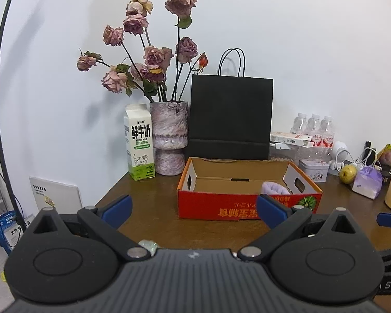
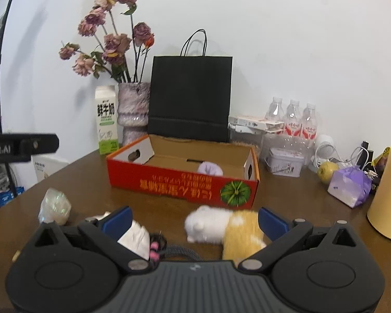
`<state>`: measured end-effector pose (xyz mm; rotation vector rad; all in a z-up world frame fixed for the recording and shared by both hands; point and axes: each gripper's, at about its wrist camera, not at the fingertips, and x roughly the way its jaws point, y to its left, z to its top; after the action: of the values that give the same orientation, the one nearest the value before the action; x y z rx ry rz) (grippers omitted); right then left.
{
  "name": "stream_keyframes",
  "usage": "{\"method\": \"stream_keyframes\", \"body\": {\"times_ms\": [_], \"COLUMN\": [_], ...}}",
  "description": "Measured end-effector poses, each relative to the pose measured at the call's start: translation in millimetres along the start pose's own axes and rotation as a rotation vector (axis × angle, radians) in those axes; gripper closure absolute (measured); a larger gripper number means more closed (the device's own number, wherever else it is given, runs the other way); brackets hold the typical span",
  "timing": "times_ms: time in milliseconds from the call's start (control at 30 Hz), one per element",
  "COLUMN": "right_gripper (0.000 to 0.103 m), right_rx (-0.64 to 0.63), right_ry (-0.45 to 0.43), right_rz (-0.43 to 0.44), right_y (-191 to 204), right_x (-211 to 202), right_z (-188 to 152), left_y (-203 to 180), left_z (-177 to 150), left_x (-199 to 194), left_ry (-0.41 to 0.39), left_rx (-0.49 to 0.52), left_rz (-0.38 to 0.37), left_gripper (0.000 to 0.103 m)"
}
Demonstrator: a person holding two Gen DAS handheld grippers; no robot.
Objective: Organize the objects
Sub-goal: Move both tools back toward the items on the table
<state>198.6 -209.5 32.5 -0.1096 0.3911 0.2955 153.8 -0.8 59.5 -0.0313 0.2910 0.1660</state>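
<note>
Hovering wide open, the right gripper (image 2: 194, 221) straddles the white-and-yellow plush toy (image 2: 221, 228), lying crosswise just before the red cardboard box (image 2: 179, 182); the left gripper (image 1: 194, 207), open too, is empty.

box (image 2: 185, 182) top open, purple item (image 2: 210, 168) far-right inside | black bag (image 2: 190, 96) blocks behind | plush toy (image 2: 221, 228) crowds near desk (image 2: 96, 190)
</note>
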Motion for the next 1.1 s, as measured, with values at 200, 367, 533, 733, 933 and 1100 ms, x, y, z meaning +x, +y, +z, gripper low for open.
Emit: {"method": "stream_keyframes", "body": {"times_ms": [200,367,533,733,933,1100], "right_gripper": [0.000,0.000,0.000,0.000,0.000,0.000], "right_rx": [-0.021,-0.021,-0.019,0.009,0.008,0.020], "right_ry": [0.022,0.032,0.050,0.082,0.120,0.153], "right_rz": [0.010,0.009,0.010,0.017,0.021,0.033], "right_y": [7,9,9,4,5,6], "right_x": [-21,-36,-47,-52,-56,-57], "right_z": [-20,-33,-46,-60,-80,-92], "left_y": [8,16,24,33,44,51], "left_z": [-13,-26,-39,-54,-75,-91], "left_x": [-21,-33,-40,-44,-46,-45], "left_ry": [0.014,0.039,0.068,0.110,0.165,0.214], "left_rx": [0.009,0.012,0.012,0.020,0.014,0.041], "left_rz": [0.003,0.005,0.009,0.005,0.006,-0.002], "left_gripper": [0.000,0.000,0.000,0.000,0.000,0.000]}}
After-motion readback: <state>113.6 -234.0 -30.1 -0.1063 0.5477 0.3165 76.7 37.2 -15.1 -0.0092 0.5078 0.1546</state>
